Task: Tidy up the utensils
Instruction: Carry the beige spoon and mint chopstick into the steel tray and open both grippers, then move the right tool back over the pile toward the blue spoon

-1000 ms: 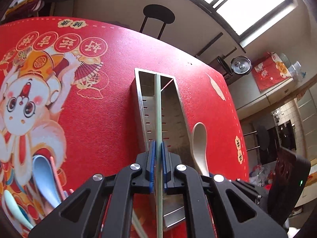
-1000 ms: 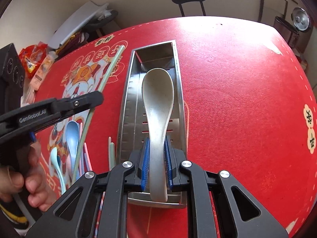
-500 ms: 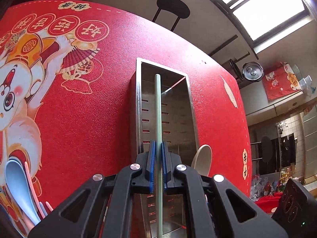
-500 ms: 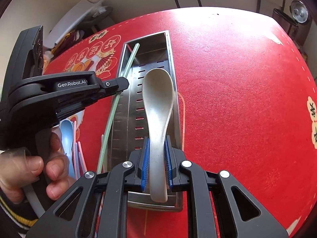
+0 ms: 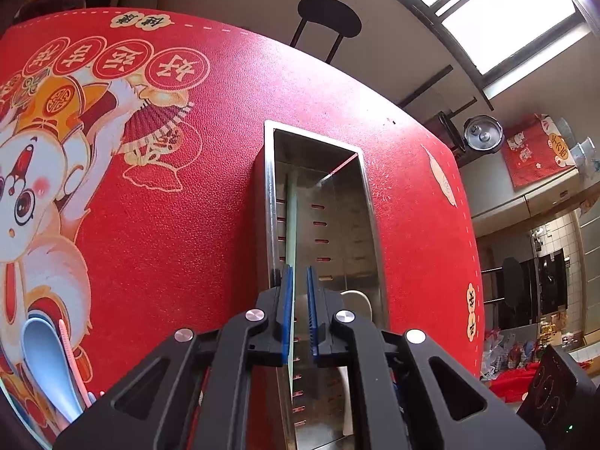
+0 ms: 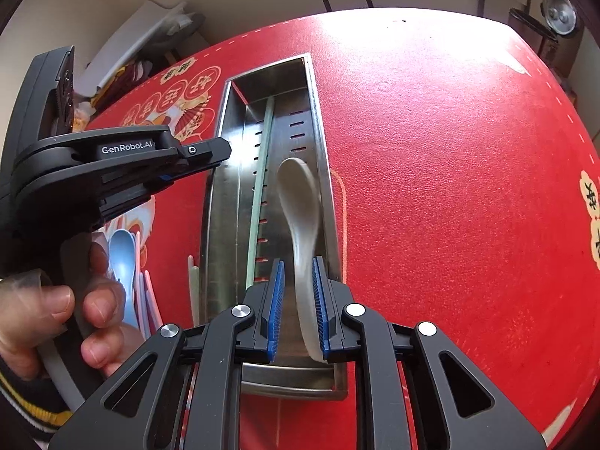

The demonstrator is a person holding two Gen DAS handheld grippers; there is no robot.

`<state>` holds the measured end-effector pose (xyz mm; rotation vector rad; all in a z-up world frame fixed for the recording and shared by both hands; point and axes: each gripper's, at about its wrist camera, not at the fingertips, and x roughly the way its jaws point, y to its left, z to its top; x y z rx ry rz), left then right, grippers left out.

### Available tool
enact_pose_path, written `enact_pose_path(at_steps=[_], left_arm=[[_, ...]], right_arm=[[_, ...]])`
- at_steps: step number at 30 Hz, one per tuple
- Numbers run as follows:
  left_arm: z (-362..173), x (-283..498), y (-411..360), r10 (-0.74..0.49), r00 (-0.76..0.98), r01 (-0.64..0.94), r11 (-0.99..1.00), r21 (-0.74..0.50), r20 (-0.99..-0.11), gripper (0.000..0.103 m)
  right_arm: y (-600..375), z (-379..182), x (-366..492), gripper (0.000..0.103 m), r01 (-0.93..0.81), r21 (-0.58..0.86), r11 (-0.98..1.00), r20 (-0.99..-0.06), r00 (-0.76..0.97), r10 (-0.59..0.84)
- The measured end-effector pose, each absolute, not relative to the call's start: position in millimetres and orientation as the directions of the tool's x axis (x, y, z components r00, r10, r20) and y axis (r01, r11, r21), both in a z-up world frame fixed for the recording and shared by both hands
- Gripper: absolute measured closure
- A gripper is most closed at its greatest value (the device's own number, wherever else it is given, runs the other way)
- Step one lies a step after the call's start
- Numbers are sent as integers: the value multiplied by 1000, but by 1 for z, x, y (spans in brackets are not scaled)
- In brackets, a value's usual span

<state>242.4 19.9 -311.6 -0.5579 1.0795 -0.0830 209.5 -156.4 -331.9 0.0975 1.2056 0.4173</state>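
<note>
A red tabletop with a cartoon figure and gold Chinese characters carries a long steel tray. A black stool stands beyond it under a bright window. The left gripper, marked "GenRobot.AI", has its fingers apart around a pale green chopstick lying in the tray. The right gripper is open too, a beige spoon blurred between its fingers. A blue spoon lies left of the tray.

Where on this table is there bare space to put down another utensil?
Bare red cloth right of the steel tray is wide and free. It is crowded left of the tray, near side: blue spoon and pink chopsticks.
</note>
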Motion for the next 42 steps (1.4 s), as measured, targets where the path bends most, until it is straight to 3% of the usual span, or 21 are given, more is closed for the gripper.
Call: enact_pose_path(at_steps=[5, 6, 7, 8, 10, 16, 21, 28, 42], left_arm=[[-288, 231, 28, -312, 512, -155, 883, -443, -801, 45], [-283, 228, 30, -301, 517, -143, 892, -428, -801, 38], [-278, 226, 32, -286, 521, -135, 903, -408, -804, 24], [-272, 222, 34, -266, 528, -129, 914, -385, -806, 17], [-263, 214, 40, -227, 541, -118, 933, -340, -810, 11], [-241, 172, 63, -94, 573, -96, 979, -180, -814, 6], [-235, 129, 86, -17, 598, -91, 992, -89, -801, 6], [-239, 67, 120, 49, 629, -124, 991, -39, -776, 6], [-307, -8, 168, 41, 480, -315, 940, -128, -877, 6]], right_arm=[[-158, -321, 205, 84, -252, 287, 924, -879, 314, 358], [-160, -318, 202, 77, -253, 284, 925, -877, 321, 357], [-160, -315, 200, 70, -252, 280, 927, -875, 331, 354], [-162, -312, 197, 50, -248, 276, 929, -871, 343, 350], [-163, -304, 190, 44, -247, 278, 928, -857, 372, 356], [-160, -291, 178, 36, -238, 266, 934, -846, 407, 344], [-157, -287, 159, 16, -242, 284, 928, -829, 424, 364], [-143, -289, 133, 16, -299, 295, 907, -806, 432, 405], [-112, -316, 96, 15, -398, 276, 875, -823, 373, 429]])
